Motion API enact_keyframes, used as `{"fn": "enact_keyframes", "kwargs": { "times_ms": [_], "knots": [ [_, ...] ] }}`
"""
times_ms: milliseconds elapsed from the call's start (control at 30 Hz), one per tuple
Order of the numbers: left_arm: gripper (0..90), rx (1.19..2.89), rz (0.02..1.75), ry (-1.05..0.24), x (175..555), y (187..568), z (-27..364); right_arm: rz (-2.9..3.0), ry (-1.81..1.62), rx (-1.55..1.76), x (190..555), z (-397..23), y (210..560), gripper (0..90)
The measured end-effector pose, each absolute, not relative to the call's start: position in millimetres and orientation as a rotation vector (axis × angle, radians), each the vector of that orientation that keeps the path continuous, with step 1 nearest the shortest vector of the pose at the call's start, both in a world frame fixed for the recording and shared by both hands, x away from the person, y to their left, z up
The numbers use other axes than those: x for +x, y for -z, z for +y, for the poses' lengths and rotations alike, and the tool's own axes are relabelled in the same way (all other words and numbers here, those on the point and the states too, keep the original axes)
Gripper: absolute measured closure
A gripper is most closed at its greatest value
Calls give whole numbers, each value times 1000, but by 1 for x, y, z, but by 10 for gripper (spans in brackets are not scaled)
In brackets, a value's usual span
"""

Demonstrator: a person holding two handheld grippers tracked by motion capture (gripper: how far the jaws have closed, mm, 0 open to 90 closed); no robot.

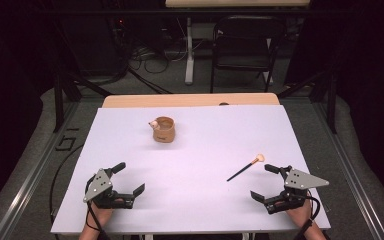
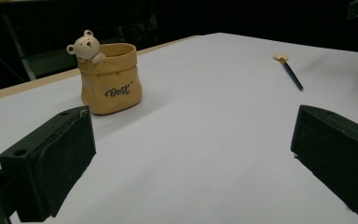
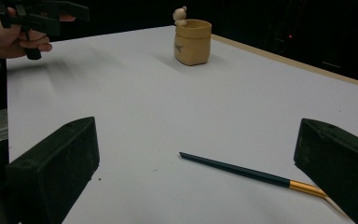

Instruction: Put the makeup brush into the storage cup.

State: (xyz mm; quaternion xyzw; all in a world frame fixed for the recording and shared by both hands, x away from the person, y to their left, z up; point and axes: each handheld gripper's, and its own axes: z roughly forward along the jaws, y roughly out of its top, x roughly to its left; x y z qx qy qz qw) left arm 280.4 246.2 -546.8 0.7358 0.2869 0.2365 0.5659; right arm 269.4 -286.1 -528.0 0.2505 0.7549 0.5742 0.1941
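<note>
Where the room around it is dark, a wide white surface (image 1: 195, 165) takes up most of the high view, with a strip of bare wood along its far edge and a black chair (image 1: 242, 42) standing on the floor beyond it.

At the near left corner a hand holds the left claw (image 1: 131, 177), its two black jaws spread wide apart with nothing between them. At the near right corner the other hand holds the right claw (image 1: 265, 181), likewise spread wide and holding nothing.

Toward the far middle of the surface stands a small tan pot (image 1: 163, 129) shaped like a sack, upright, well apart from both claws. The left gripper view shows dark lettering on its side and a little cream bear figure (image 2: 85, 46) perched at its rim.

Near the right claw, just ahead of it, lies a slim dark brush (image 1: 245, 167), flat on the surface and angled, its pale tip pointing away from the person. In the right gripper view its gold band sits close to one jaw without touching it.
</note>
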Motion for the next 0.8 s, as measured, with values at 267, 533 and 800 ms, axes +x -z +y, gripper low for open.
{"fn": "enact_keyframes", "kwargs": {
  "times_ms": [267, 533, 800],
  "knots": [
    [0, 1723, 680, -563, 280, 547, 246, 2123, -1610, 712, 270, -286, 529, 0],
    [0, 1724, 685, -563, 280, 547, 246, 2164, -1582, 728, 275, -283, 528, 0],
    [0, 1725, 694, -564, 281, 547, 246, 2208, -1531, 706, 289, -289, 525, 0]
  ]
}}
